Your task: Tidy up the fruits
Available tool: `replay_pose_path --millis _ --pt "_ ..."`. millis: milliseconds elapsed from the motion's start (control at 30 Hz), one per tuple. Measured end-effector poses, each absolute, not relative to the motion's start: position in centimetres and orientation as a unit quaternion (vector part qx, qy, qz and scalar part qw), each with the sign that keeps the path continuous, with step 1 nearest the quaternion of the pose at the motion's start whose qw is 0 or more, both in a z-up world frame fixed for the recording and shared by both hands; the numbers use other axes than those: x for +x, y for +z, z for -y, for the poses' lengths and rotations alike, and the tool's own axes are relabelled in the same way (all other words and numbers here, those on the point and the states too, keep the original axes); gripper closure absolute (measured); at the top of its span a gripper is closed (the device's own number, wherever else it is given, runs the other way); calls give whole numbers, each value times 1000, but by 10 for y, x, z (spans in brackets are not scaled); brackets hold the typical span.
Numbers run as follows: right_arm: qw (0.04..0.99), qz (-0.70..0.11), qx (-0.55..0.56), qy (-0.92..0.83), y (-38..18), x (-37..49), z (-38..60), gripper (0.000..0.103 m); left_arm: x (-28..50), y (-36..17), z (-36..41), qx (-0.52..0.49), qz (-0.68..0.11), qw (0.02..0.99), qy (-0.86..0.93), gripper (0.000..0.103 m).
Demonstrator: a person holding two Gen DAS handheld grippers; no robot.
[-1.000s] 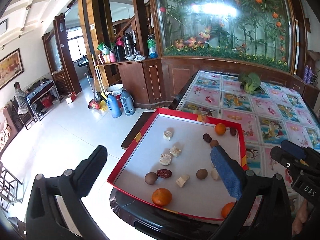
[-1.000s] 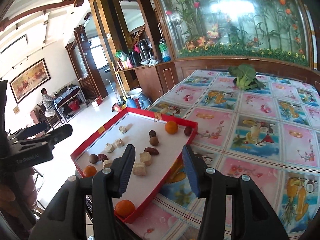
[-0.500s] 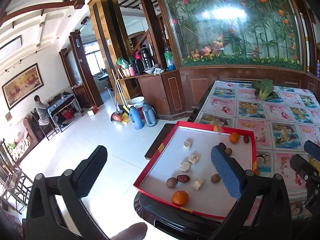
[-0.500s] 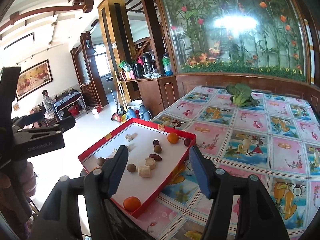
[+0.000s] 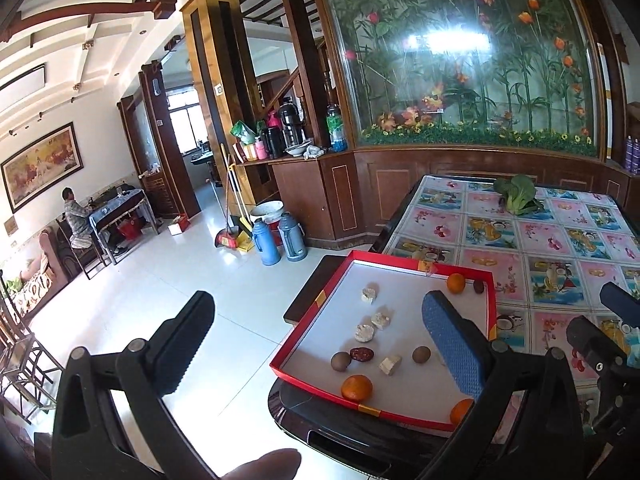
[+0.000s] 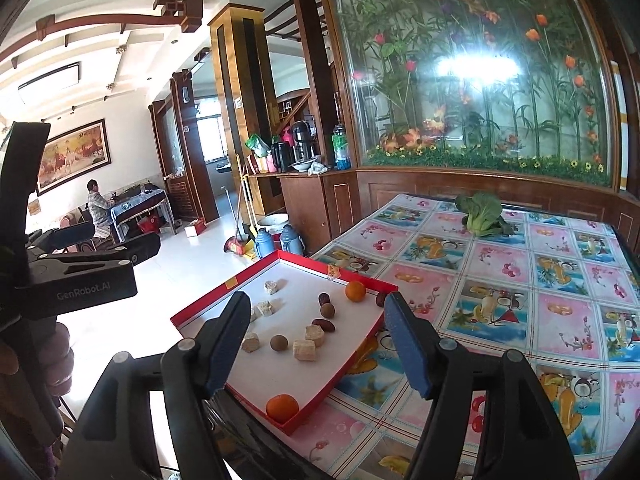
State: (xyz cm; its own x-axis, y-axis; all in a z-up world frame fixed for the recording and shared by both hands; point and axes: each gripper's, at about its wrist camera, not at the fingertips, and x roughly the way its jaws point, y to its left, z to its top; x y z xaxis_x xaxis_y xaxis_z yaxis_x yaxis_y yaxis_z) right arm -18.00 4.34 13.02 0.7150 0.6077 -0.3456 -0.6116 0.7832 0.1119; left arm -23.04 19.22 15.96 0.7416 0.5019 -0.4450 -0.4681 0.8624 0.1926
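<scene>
Both tools released, nothing btwn jaws: left tool (image 5: 320, 340) wide apart, right tool (image 6: 316, 340) jaws just been opening. Fruits – oranges (image 6: 282, 407), brown round ones (image 6: 279, 343), dates – lie w/ pale chunks (image 6: 304, 350) in red tray (image 6: 352, 364), frame centre, on desk (image 6: 500, 280) corner.

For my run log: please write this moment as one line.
left gripper: open, empty | right gripper: fingers just opening, empty | oranges, brown fruits, pale cubes scattered in red tray | sorting not begun

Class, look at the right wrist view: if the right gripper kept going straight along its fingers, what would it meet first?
Probably the red tray: the open, empty right gripper points slightly down at its white floor, near the date and pale snack cubes. Depth is hard to judge.
</scene>
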Motion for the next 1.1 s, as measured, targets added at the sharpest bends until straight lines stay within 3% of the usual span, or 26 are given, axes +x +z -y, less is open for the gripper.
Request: replay_pose_path --millis 1100 --pt "922 -180 -35 341 132 -192 -67 33 -239 159 -199 7 -258 936 237 0"
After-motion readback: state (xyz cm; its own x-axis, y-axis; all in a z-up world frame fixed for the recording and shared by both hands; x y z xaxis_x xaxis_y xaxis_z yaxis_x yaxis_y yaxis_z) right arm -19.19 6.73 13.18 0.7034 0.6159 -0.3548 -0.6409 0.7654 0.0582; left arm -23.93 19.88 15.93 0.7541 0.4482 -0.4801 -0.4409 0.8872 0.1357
